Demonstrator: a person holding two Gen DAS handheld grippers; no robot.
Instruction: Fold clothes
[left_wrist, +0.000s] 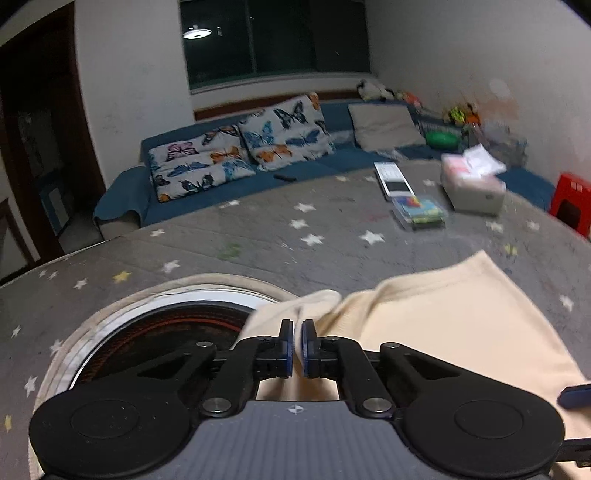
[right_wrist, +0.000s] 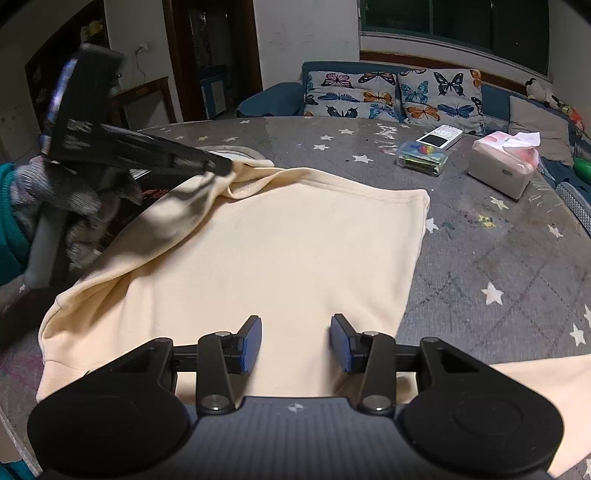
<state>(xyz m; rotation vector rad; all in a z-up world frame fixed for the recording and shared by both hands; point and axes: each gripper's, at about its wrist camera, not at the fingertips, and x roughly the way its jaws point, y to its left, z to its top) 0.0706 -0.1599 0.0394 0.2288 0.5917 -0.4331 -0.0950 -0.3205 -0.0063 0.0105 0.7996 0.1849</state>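
Right gripper (right_wrist: 295, 341) jaws spread over cream garment (right_wrist: 280, 254) — left gripper (right_wrist: 221, 168) pinches its lifted edge.

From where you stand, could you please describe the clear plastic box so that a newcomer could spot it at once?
On the grey star-patterned table, look towards the far side near the sofa. The clear plastic box lies between the white remote control and the tissue box. It alone is transparent, showing colourful contents.

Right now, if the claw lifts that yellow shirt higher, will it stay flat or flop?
Probably flop: the shirt already drapes and wrinkles where the left claw pinches it. It looks thin, so likely light. It may drag across the table.
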